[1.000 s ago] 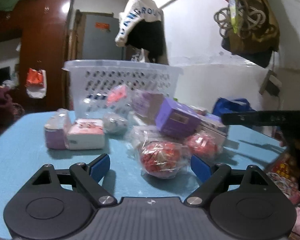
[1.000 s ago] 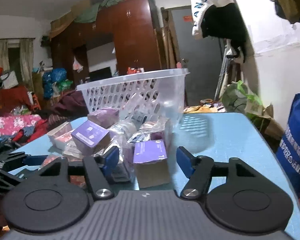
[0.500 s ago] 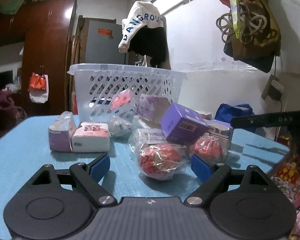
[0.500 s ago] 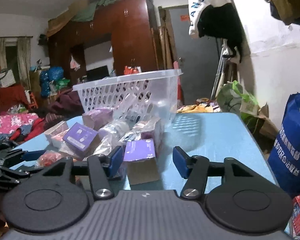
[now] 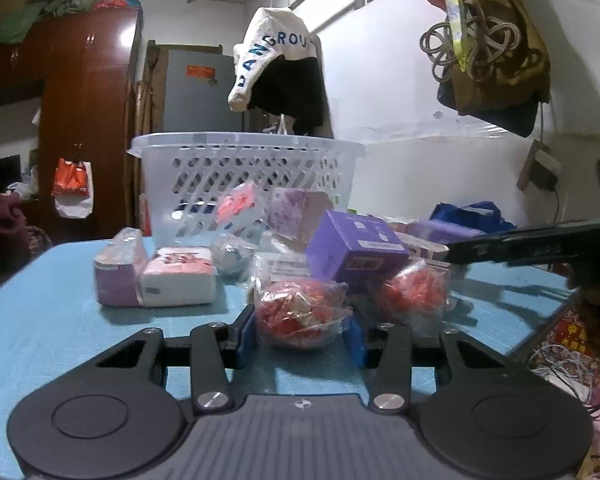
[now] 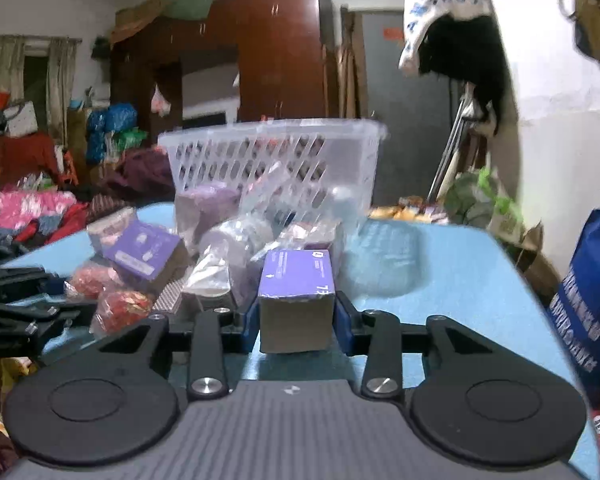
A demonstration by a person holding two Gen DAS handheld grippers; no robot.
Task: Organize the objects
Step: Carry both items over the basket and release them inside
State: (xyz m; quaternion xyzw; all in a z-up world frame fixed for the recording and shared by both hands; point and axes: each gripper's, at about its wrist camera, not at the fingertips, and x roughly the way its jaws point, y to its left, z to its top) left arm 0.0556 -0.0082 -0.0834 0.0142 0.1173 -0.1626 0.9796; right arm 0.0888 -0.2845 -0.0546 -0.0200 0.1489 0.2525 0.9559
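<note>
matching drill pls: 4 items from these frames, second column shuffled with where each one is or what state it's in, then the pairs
Things:
1. red candy bag
2. purple-topped box
3. white basket
4. pink-and-white tissue pack

Places or states:
A. stands at the back of the blue table, behind the pile
B. between the left gripper fingers, pads against it
C. lies on the table left of the pile, no gripper near
D. between the right gripper fingers, pads against its sides

Pairs: 1-B, 2-D, 3-A, 4-C
</note>
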